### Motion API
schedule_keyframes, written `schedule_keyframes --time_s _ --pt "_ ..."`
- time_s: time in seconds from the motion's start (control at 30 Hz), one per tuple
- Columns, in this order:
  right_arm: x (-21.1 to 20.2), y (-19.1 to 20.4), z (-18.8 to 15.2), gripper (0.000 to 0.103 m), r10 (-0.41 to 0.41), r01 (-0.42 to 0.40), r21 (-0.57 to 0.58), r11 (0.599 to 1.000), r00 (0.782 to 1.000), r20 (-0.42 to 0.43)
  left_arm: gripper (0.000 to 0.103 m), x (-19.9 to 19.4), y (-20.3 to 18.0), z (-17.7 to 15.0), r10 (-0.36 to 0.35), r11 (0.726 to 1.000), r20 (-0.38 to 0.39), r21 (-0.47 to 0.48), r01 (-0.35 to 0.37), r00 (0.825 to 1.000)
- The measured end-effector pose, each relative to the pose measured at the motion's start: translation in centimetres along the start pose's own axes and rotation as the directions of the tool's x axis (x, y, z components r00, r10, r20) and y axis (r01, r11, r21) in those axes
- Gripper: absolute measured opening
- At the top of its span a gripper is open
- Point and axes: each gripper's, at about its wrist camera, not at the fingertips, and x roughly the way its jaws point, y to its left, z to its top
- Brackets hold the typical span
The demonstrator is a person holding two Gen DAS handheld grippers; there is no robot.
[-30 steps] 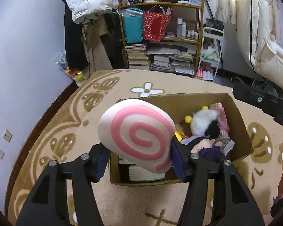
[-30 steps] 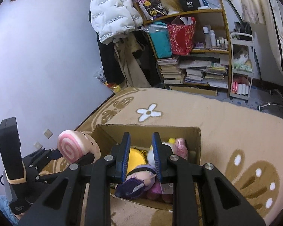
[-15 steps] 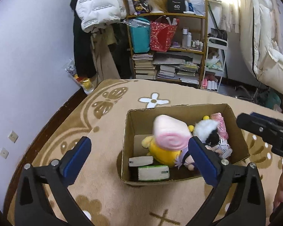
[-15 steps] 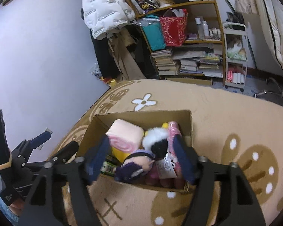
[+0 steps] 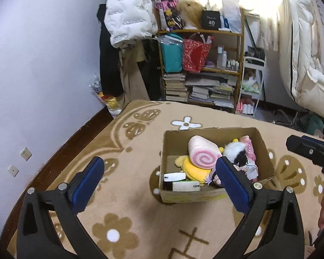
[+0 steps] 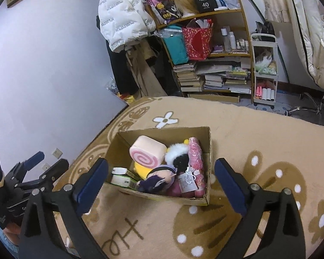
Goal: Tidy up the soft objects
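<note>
Swirl plush (image 5: 204,154) in box (image 5: 213,193) | left hand-held gripper (image 5: 162,181) spread wide above carpet | right hand-held gripper (image 6: 162,180) likewise

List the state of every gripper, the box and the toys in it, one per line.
left gripper: open, empty
right gripper: open, empty
cardboard box: flaps open, on the rug
swirl roll plush: lying in the box, on the yellow plush
purple-haired doll: lying in the box, near front
</note>
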Motion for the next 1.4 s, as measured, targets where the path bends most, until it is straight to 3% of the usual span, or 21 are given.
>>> schedule_keyframes --time_s 0.2,0.43,0.67,0.83,1.0,1.3,1.4 --pt "-2.8 1.5 0.1 0.103 0.017 -0.016 -0.016 1.000 0.999 0.044 0.102 -3.1 1.3 -0.2 0.002 0.999 0.024 -0.036 -0.001 1.000" --pt "-5.8 2.8 -1.0 0.103 0.020 -0.014 -0.060 0.998 0.995 0.093 0.102 -8.1 1.8 -0.8 -0.009 0.999 0.132 -0.035 0.014 0.991" --pt "-8.6 3.3 -3.5 0.103 0.026 -0.017 -0.063 0.998 0.989 0.148 0.102 -11.2 2.8 -2.2 -0.005 0.996 0.173 -0.092 0.022 0.985" --pt "-9.9 2.8 -5.8 0.103 0.027 -0.016 -0.055 0.998 0.980 0.195 0.102 -12.8 4.1 -3.7 0.042 0.992 0.205 -0.125 -0.016 0.978" --pt "-10.5 3.5 -8.0 0.103 0.006 0.021 -0.118 0.993 0.974 0.225 0.102 -13.7 4.6 -5.2 0.039 0.992 0.234 -0.129 -0.009 0.971" --pt "-10.2 3.7 -10.4 0.103 -0.026 0.068 -0.154 0.986 0.967 0.255 0.102 -12.9 2.5 -7.5 -0.064 0.992 0.261 -0.089 0.090 0.963" --pt "-9.9 3.9 -10.5 0.103 -0.011 0.056 -0.178 0.982 0.969 0.245 0.102 -12.4 1.9 -8.0 -0.045 0.997 0.238 -0.056 0.060 0.970"
